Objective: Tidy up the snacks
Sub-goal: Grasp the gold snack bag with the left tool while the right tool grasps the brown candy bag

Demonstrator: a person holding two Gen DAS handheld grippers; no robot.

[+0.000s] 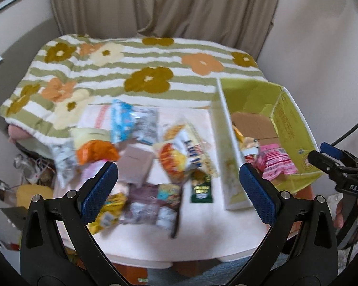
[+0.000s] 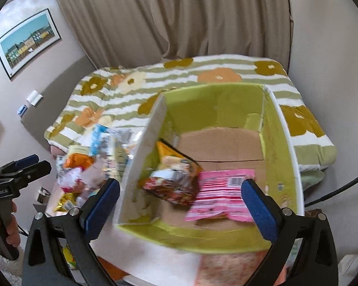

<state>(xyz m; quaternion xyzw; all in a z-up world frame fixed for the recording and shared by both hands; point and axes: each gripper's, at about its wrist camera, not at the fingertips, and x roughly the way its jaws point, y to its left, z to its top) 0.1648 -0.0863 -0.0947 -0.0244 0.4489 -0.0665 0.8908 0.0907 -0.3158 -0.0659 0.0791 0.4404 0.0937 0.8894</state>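
Several snack packets (image 1: 174,157) lie scattered on a pale pink table (image 1: 202,228). A green cardboard box (image 1: 288,119) stands at the table's right end. It holds a pink packet (image 2: 219,197), a red and brown packet (image 2: 176,186) and a yellow one (image 2: 169,155). My left gripper (image 1: 179,188) hangs open above the loose packets, nothing between its blue pads. My right gripper (image 2: 181,205) is open above the box, its jaws wide and empty, the pink packet lying below them. Both views are blurred by motion.
A striped, flowered blanket (image 1: 136,71) covers the surface behind the table. Beige curtains (image 2: 202,16) hang at the back. A framed picture (image 2: 27,41) is on the left wall. Clutter lies on the floor (image 1: 31,174) to the table's left. A hand (image 2: 9,226) holds the other gripper's handle.
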